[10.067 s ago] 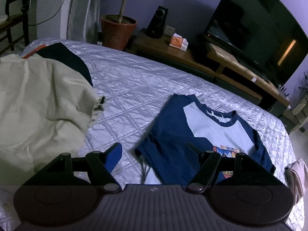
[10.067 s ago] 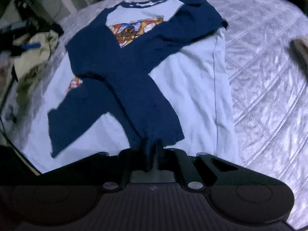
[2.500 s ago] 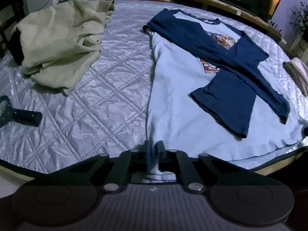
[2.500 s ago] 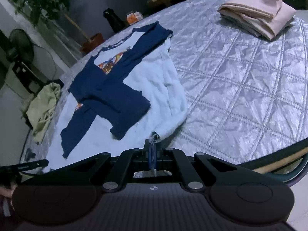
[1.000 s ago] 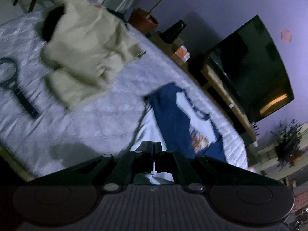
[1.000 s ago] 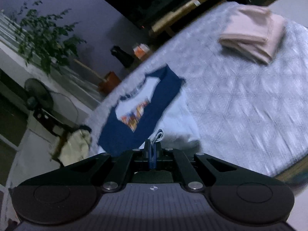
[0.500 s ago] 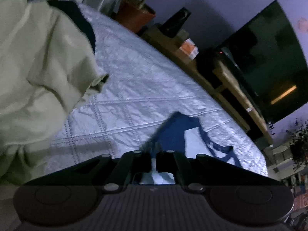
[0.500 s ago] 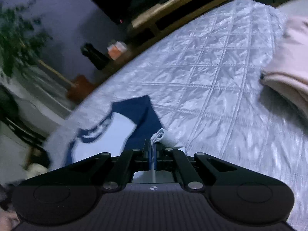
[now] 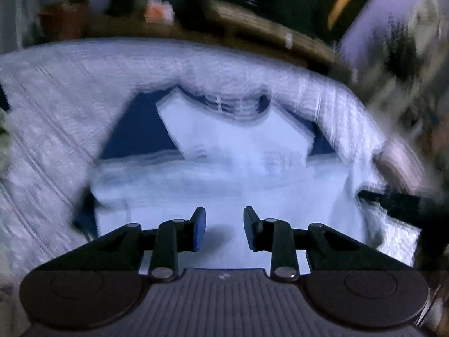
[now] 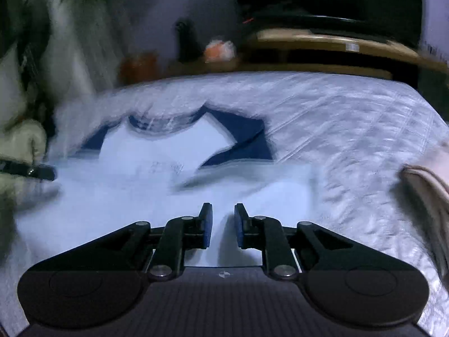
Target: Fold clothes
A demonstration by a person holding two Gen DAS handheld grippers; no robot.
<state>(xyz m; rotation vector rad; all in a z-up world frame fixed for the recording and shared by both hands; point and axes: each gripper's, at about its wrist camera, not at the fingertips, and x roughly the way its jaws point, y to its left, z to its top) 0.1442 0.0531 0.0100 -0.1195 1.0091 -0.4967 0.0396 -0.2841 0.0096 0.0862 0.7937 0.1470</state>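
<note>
Raglan T-shirt with a pale blue body and navy sleeves (image 9: 238,151) lies on the silver quilted bedspread (image 9: 50,118) of the bed, and from my left wrist camera I see it folded over: the light lower half is doubled up toward the navy-trimmed collar, with a navy shoulder showing on each side. My left hand-held gripper (image 9: 224,229) hangs just above the pale folded cloth near its closer edge. Its jaws are opening, the blue pads stand apart, and nothing is between them; I see only cloth and a soft shadow below the gap. At the right edge of this view the black tips of the other gripper reach in over the shirt's side. Beyond the bed I make out a terracotta plant pot (image 9: 63,18), a small orange and white box (image 9: 158,11) on a low wooden TV bench (image 9: 252,25), and a dark television screen (image 9: 322,0). Everything away from the gripper is smeared by motion blur.

From the right wrist camera, the same shirt (image 10: 168,168) spreads across the middle of the bedspread (image 10: 350,118), collar at the far end, navy sleeve folded in on the right. My right hand-held gripper (image 10: 223,226) hovers over the pale fabric with its jaws opening and empty, pads parted by a narrow gap. A crumpled khaki garment (image 10: 23,140) sits at the left edge, with the left gripper's black tip in front of it. A folded pale pink garment (image 10: 429,185) lies on the bedspread at the right edge, well apart from the shirt.
</note>
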